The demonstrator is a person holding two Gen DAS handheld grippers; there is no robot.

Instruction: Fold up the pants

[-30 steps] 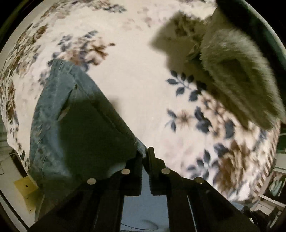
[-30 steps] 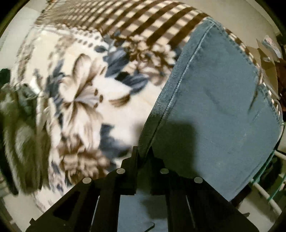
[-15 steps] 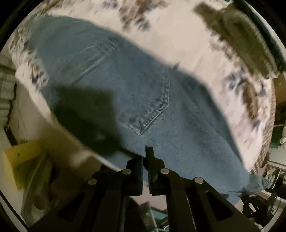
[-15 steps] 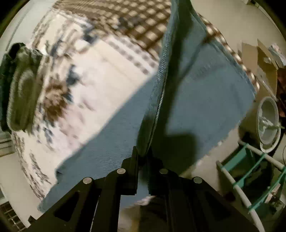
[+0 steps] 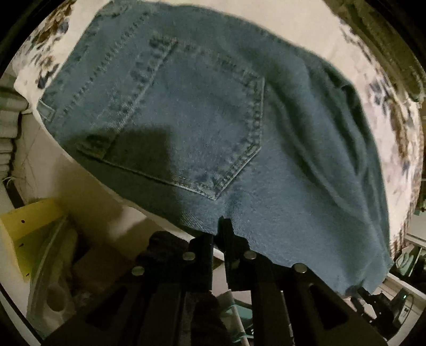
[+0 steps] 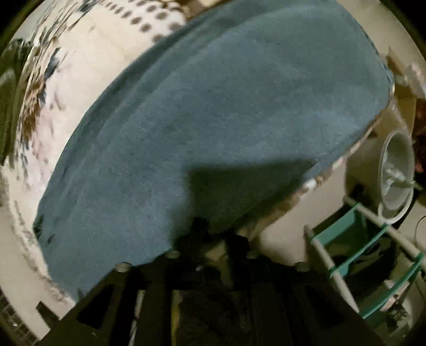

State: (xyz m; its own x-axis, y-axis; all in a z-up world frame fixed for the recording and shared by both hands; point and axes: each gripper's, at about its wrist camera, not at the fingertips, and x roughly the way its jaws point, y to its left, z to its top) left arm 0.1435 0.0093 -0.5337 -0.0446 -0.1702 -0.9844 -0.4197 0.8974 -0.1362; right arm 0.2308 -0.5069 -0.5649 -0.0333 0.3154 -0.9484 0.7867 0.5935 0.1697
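Left wrist: your left gripper (image 5: pixel 218 234) jaws clench jeans (image 5: pixel 213 111) edge; right gripper (image 6: pixel 215 234) jaws unclear. Denim heavy, floppy; grip hems.

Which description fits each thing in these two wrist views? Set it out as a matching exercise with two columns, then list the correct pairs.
Column 1
1. jeans
2. bedspread
3. box
4. rack

Column 2
A. yellow, lower left in the left wrist view
B. white bars and teal bands, lower right in the right wrist view
C. blue denim with a stitched back pocket
D. cream with a flower print, under the denim

Pairs: 1-C, 2-D, 3-A, 4-B
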